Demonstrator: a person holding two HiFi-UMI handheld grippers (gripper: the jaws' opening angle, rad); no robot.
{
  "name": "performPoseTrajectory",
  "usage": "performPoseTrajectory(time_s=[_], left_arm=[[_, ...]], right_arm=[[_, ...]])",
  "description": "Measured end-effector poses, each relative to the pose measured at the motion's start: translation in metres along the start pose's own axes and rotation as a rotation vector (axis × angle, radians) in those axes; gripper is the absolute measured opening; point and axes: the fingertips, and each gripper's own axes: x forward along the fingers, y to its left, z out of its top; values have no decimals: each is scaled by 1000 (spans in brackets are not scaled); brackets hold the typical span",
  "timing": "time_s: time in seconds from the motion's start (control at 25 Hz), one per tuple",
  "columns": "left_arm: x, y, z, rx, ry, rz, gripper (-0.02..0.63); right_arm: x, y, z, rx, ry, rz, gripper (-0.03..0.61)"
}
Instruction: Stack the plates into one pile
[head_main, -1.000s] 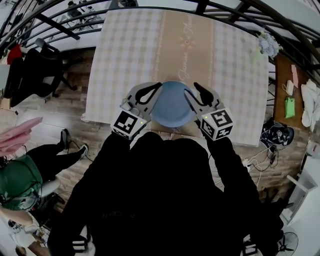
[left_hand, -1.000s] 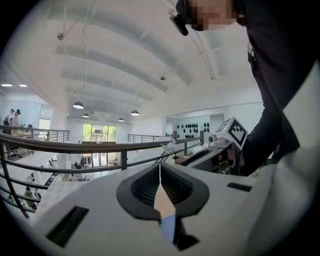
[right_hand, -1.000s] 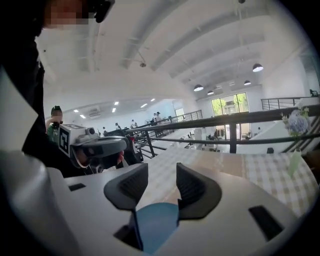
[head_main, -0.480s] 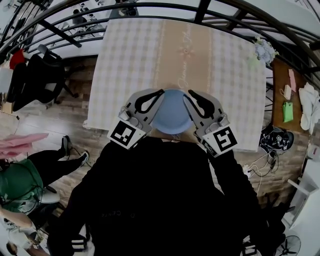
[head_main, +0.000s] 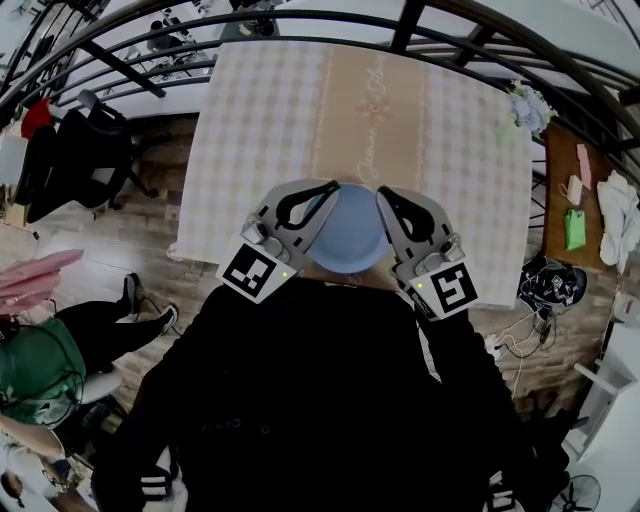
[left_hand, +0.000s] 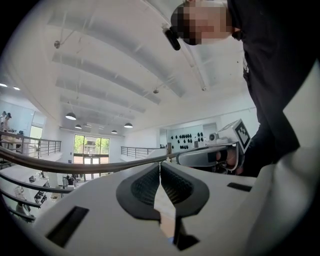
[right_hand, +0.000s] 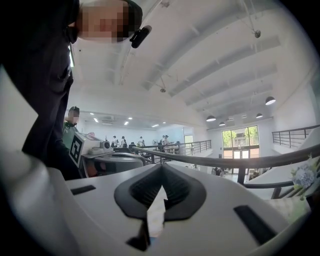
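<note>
A round blue plate (head_main: 345, 235) lies on the checked tablecloth near the table's front edge, in the head view. My left gripper (head_main: 328, 189) hangs over the plate's left rim and my right gripper (head_main: 384, 193) over its right rim, both raised above it and pointing level. In the left gripper view the left gripper (left_hand: 160, 166) has its pads together with nothing between them. The right gripper (right_hand: 162, 169) has just been closing and stands shut, empty. Whether the blue plate is one plate or a pile is hidden.
The table (head_main: 270, 110) carries a checked cloth with a tan runner. A small bunch of flowers (head_main: 530, 100) stands at its far right corner. A dark curved railing (head_main: 430, 15) arcs behind. A black chair (head_main: 75, 140) and a seated person in green (head_main: 35, 365) are at the left.
Both grippers have risen toward the camera and look larger, their tips closer over the plate. The blue plate stays on the table.
</note>
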Motion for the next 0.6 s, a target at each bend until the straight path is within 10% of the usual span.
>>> performPoseTrajectory(time_s=[0.6], left_arm=[[13,-3,1,9,-3,-20,21]], right_arm=[[1,-9,-3,-7,-1,-8,6]])
